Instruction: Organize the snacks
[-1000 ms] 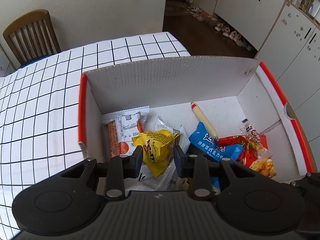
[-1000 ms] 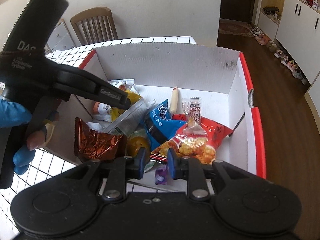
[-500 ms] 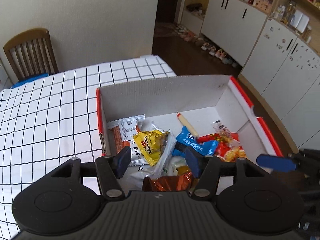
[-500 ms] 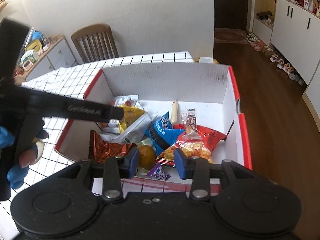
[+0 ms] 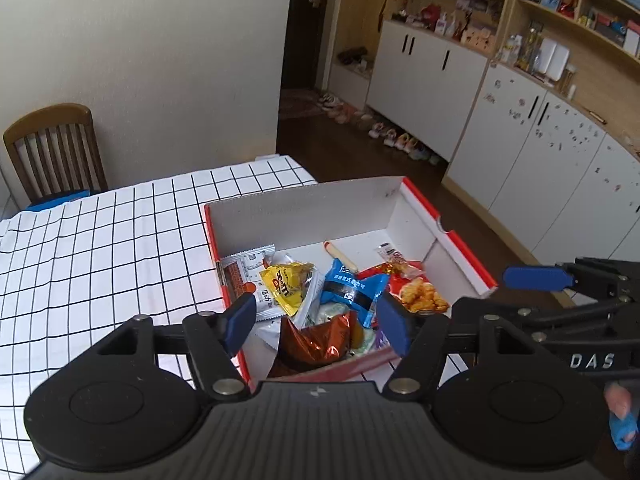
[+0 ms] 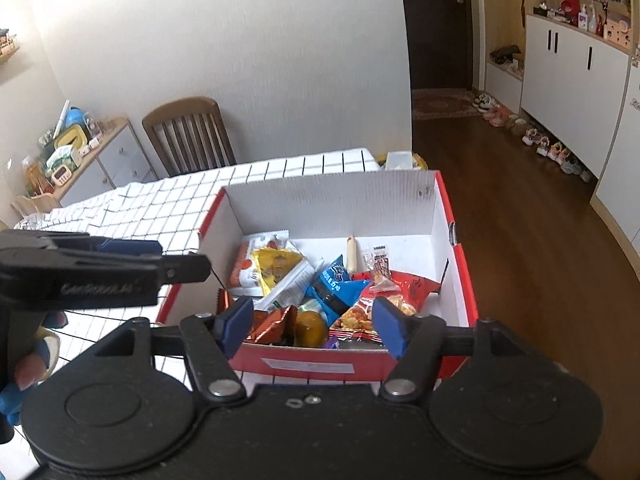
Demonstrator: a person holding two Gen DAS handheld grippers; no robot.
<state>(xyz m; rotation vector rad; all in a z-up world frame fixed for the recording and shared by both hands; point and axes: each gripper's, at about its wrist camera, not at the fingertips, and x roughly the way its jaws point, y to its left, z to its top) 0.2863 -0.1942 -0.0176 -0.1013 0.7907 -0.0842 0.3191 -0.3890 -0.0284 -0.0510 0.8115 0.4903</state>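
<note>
Purple wrapper [image 6: 331, 343] — mostly hidden behind the box [image 6: 320, 366] front wall.

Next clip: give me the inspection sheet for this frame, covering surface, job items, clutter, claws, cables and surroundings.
Surface: table under a white cloth with a black grid.
Job items: red and white box holding a loose pile: yellow packet, blue packet, sausage stick, copper foil bag, red bag.
Clutter: nothing seen on the cloth outside the box.
Claws: left claw open, empty, above the near rim; right claw open, empty.
Cables: nothing seen.
Surroundings: wooden chair at the far end, white cabinets, shoes along the floor.
</note>
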